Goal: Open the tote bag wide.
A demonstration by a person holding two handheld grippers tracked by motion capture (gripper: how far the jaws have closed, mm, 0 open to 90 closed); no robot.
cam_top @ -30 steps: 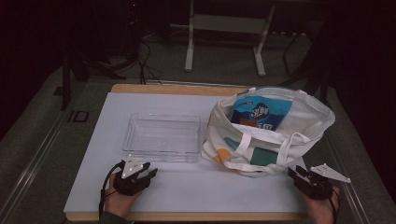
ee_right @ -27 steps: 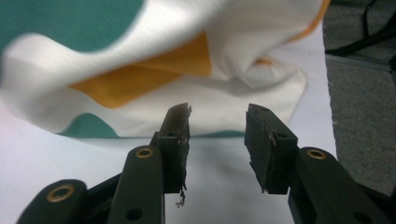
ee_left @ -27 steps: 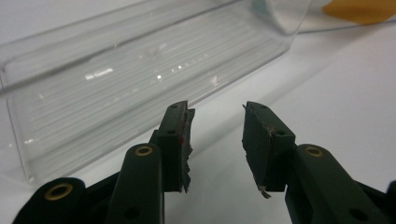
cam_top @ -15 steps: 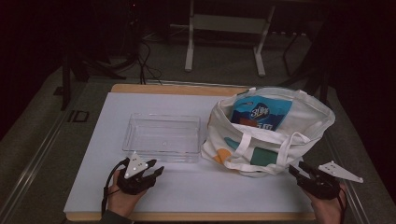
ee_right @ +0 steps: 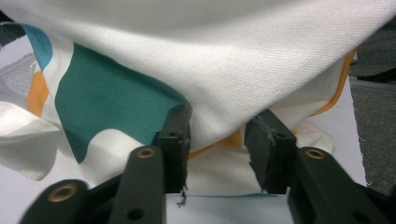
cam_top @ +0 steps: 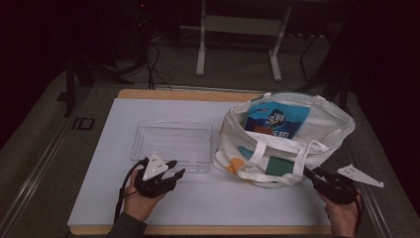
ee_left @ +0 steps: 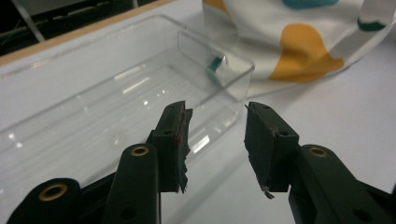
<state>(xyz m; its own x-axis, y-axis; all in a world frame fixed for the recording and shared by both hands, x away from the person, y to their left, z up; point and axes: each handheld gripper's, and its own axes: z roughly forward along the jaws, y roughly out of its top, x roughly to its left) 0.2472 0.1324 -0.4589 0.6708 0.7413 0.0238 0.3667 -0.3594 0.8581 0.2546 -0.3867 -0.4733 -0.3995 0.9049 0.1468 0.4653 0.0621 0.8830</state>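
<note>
The tote bag [cam_top: 287,136] at centre right is still packed (a blue packet [cam_top: 277,119] shows inside), and the clear tray [cam_top: 173,144] left of it lies empty. Nothing is gripped: the right gripper [ee_right: 217,133] is parted around a bag fold, the left gripper [ee_left: 215,126] held open before the tray, so unpacking seems hardly begun.

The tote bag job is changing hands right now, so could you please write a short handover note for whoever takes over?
Left gripper: open, empty, just short of the clear tray.
Right gripper: open, jaws on either side of a fold of the tote bag, not closed on it.
The bag stands beside the tray on the white table, a blue packet showing inside.
Done: nothing moved to the tray.
Left: probably grip the bag and unpack it.
</note>
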